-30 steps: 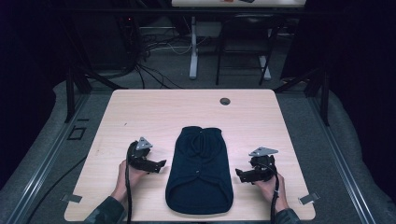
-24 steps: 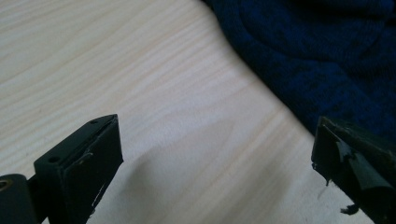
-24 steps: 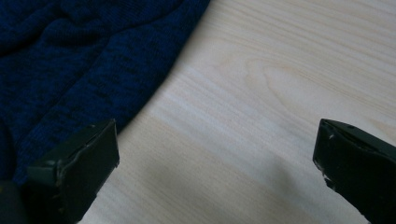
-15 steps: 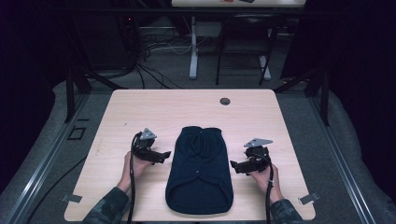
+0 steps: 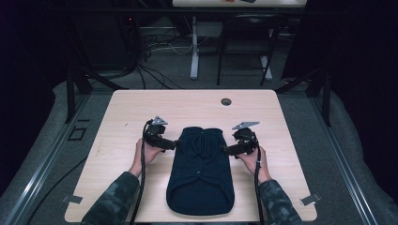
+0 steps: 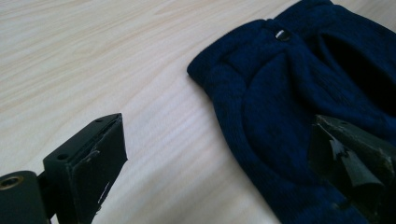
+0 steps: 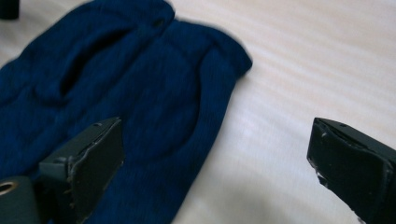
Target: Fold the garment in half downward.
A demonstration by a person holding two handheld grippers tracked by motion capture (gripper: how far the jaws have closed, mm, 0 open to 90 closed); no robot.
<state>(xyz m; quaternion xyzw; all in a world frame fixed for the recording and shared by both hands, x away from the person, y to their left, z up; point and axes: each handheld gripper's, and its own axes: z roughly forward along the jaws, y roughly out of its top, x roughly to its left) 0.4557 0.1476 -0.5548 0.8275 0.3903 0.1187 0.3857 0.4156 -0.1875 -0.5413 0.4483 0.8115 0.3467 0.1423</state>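
Note:
A dark navy knitted garment [image 5: 201, 171] lies flat in the middle of the light wooden table [image 5: 141, 108], its narrow end toward the far side. My left gripper [image 5: 175, 145] is at the garment's upper left edge, open, one jaw over bare wood and the other over the knit [image 6: 289, 116]. My right gripper [image 5: 224, 150] is at the upper right edge, also open, straddling the garment's border [image 7: 154, 93]. Nothing sits between either pair of jaws beyond the cloth's edge below them.
A small round grommet hole [image 5: 226, 101] lies near the table's far edge. Beyond the table are a white table leg [image 5: 194, 51], cables on the floor and dark stands. Metal rails run along both sides of the table.
Both grippers have moved forward and inward, from beside the garment's middle to its upper corners, and now reach the cloth's edges.

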